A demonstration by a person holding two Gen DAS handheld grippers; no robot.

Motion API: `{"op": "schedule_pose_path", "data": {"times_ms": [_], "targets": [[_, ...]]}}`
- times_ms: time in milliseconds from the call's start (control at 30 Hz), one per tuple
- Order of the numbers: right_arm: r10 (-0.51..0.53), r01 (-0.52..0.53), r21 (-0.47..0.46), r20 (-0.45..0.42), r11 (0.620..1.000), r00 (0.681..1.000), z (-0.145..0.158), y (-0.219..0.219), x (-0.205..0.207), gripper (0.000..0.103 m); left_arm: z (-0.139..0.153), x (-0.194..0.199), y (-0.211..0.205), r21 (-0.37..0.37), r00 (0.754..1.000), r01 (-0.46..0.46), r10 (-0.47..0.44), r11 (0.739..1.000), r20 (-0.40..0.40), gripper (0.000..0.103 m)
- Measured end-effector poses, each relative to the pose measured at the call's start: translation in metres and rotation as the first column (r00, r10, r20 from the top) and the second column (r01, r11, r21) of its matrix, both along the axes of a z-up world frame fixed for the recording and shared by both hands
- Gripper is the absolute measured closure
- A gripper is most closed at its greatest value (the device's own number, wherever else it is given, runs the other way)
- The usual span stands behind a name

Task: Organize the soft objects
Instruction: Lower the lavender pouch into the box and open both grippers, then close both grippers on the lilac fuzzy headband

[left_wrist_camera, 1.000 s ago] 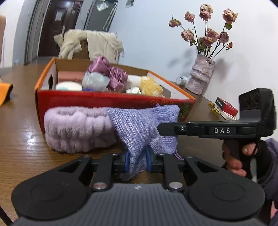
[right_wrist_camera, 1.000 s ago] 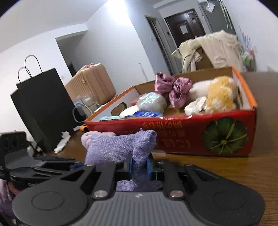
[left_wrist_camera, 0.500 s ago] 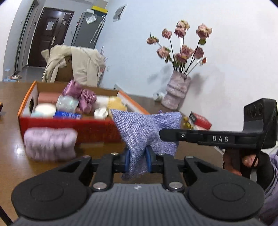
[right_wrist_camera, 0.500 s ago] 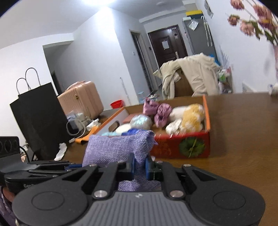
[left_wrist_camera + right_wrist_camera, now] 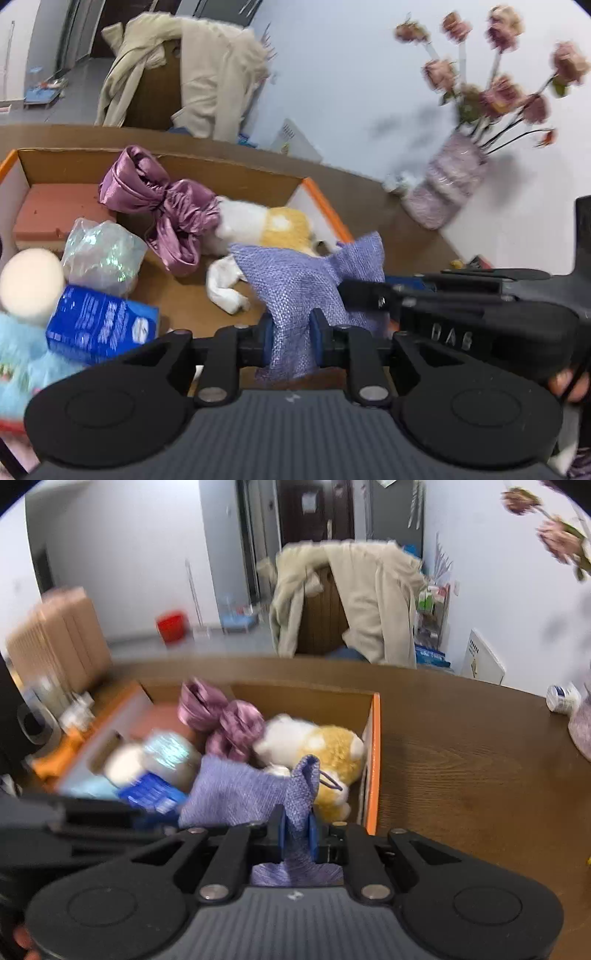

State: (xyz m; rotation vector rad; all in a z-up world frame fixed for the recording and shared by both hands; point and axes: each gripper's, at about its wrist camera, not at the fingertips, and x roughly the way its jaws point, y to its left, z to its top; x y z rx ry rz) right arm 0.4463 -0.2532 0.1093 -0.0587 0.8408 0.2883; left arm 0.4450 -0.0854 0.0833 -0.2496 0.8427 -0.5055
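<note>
Placement is the step in hand, I judge: through the left wrist camera my left gripper [image 5: 291, 328] is clamped on the purple pouch [image 5: 295, 280], hanging above the box [image 5: 317, 195] — next comes lowering and letting go. Through the right wrist camera my right gripper [image 5: 295, 825] pinches the same pouch's neck beside the plush toy [image 5: 325, 746].

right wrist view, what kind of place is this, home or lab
Most likely a lived-in home, near the entry: a beige coat draped over a chair, a dark front door behind it, and a vase of dried roses on the wooden table.
</note>
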Motion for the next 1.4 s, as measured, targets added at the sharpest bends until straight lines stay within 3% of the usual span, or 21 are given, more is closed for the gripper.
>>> {"op": "schedule_pose_path", "data": {"times_ms": [167, 233, 267, 400, 433, 500, 533, 633, 833, 967, 1133, 1300, 1400], "targets": [[0.046, -0.053, -0.115, -0.06, 0.992, 0.997, -0.03, 0.016, 0.019, 0.089, -0.028, 0.019, -0.005, 0.066, 0.996, 0.05, -0.045, 0.997, -0.081, 0.081], [0.078, -0.093, -0.189, -0.083, 0.978, 0.994, -0.04, 0.022, 0.019, 0.088, -0.034, 0.017, -0.002, 0.082, 0.995, 0.062, -0.055, 0.995, -0.078, 0.068], [0.088, -0.104, -0.201, -0.083, 0.974, 0.993, -0.041, 0.023, 0.02, 0.088, -0.036, 0.015, 0.0, 0.075, 0.996, 0.058, -0.052, 0.995, -0.071, 0.067], [0.083, -0.099, -0.165, -0.101, 0.981, 0.991, -0.036, 0.017, 0.023, 0.083, -0.025, 0.001, 0.013, 0.058, 0.999, 0.031, -0.03, 0.998, -0.021, 0.048], [0.087, -0.103, -0.153, -0.109, 0.983, 0.99, -0.036, 0.016, 0.023, 0.083, -0.019, -0.004, 0.015, 0.069, 0.999, 0.044, -0.044, 0.997, 0.002, 0.044], [0.104, -0.122, -0.155, -0.122, 0.98, 0.987, -0.037, 0.017, 0.021, 0.081, -0.005, -0.017, 0.023, 0.09, 0.996, 0.043, -0.049, 0.995, 0.074, 0.025], [0.103, -0.122, -0.158, -0.124, 0.98, 0.987, -0.036, 0.019, 0.018, 0.078, 0.002, -0.022, 0.026, 0.1, 0.994, 0.039, -0.049, 0.994, 0.1, 0.023], [0.109, -0.124, -0.137, -0.113, 0.983, 0.988, -0.028, 0.018, 0.006, 0.067, 0.024, -0.039, 0.042, 0.135, 0.987, 0.023, -0.044, 0.991, 0.156, 0.023], [0.111, -0.111, -0.057, -0.004, 0.992, 0.994, 0.029, 0.009, -0.033, 0.061, 0.073, -0.078, 0.087, 0.169, 0.966, -0.106, 0.061, 0.98, 0.251, 0.022], [0.119, -0.117, -0.029, 0.086, 0.993, 0.989, 0.076, 0.001, -0.071, 0.055, 0.109, -0.114, 0.12, 0.192, 0.94, -0.196, 0.129, 0.962, 0.316, 0.021], [0.142, -0.142, -0.014, 0.209, 0.99, 0.968, 0.125, -0.009, -0.124, 0.045, 0.144, -0.171, 0.148, 0.223, 0.886, -0.284, 0.167, 0.932, 0.432, 0.013], [0.175, -0.176, -0.019, 0.239, 0.984, 0.955, 0.134, -0.001, -0.139, 0.044, 0.153, -0.192, 0.142, 0.237, 0.87, -0.261, 0.121, 0.936, 0.479, 0.013], [0.201, -0.212, 0.028, 0.226, 0.977, 0.953, 0.12, 0.007, -0.136, 0.044, 0.134, -0.186, 0.143, 0.223, 0.887, -0.234, 0.114, 0.946, 0.449, 0.008]]}}
